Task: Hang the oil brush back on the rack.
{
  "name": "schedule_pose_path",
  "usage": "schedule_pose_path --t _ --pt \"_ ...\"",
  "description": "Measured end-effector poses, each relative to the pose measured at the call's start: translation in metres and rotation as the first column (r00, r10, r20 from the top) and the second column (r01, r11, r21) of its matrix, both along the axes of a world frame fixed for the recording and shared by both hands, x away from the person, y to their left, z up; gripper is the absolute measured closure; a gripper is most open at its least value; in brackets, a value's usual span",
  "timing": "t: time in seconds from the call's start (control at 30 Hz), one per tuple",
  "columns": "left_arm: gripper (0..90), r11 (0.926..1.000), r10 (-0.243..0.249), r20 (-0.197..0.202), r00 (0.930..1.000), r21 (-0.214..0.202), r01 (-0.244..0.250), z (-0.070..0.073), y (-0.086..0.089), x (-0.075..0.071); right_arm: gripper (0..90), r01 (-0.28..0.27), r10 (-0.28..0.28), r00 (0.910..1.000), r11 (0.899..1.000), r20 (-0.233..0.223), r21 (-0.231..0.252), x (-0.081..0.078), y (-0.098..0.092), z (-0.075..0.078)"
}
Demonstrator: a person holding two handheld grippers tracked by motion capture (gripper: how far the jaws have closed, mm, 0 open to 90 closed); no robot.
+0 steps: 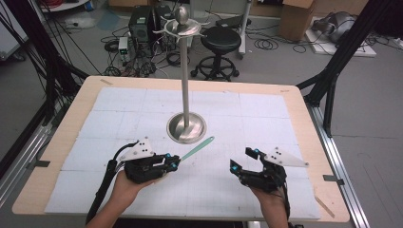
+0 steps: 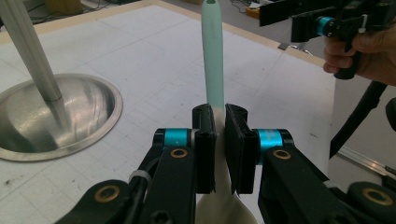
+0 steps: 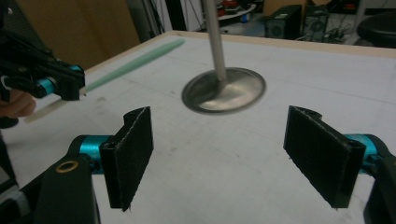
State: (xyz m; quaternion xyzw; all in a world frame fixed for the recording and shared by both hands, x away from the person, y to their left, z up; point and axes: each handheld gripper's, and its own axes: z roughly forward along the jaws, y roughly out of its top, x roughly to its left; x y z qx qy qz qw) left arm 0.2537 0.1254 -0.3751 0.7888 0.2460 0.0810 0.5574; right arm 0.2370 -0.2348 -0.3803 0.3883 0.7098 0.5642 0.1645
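a: left gripper (image 1: pixel 172 163) seen low at the left of the table (image 1: pixel 294 102), jaws clamped hard on a pale utensil (image 1: pixel 196 147). held near the junction of cream lower part and mint-green handle, per the left gripper view (image 2: pixel 214 70).

b: noted. long axis?

a: ran forward and to the right from the jaws, green tip raised off the white mat (image 1: pixel 119 104), aimed just right of the steel stand's base (image 1: pixel 186 127). tip close to the base rim, apart from it as far as could be told.

b: stand itself?

a: upright pole at table centre, hook ring at the top (image 1: pixel 183 28), well above the utensil. judged the coming move to be a lift and swing of the handle tip up toward those hooks; hang hole not made out.

b: right side?

a: right gripper (image 1: pixel 244 160) resting at the lower right, jaws spread wide, nothing between the pads (image 3: pixel 133 156). stand base centred ahead of it in the right gripper view (image 3: pixel 224 91).

b: nearer hand?

a: left, already in possession; right well apart from the utensil.
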Motion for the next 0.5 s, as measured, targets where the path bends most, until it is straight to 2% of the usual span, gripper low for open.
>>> schedule_pose_path --t 0.07,0.17,0.27,0.33,0.5 --pt "82.1 1.0000 -0.008 0.004 1.0000 -0.005 0.008 0.002 0.000 -0.003 25.8 -0.030 0.030 0.9995 0.999 -0.006 0.022 0.005 0.011 0.005" --pt "82.0 0.9997 -0.018 0.007 0.9998 -0.013 0.018 0.004 -0.002 -0.006 28.9 -0.077 0.078 0.9969 0.997 -0.015 0.026 0.012 0.028 0.013" --pt "82.0 0.9994 -0.030 0.012 0.9995 -0.019 0.030 0.004 -0.004 -0.009 32.2 -0.123 0.125 0.9904 0.992 -0.059 0.025 0.018 0.045 0.019" --pt "82.0 0.9990 -0.038 0.014 0.9992 -0.023 0.038 0.005 -0.006 -0.012 35.2 -0.154 0.155 0.9853 0.988 -0.070 0.031 0.021 0.053 0.023" --pt "82.0 0.9992 -0.038 0.019 0.9991 -0.013 0.038 0.005 -0.007 -0.015 38.0 -0.184 0.186 0.9808 0.982 -0.059 0.033 0.020 0.066 0.035"
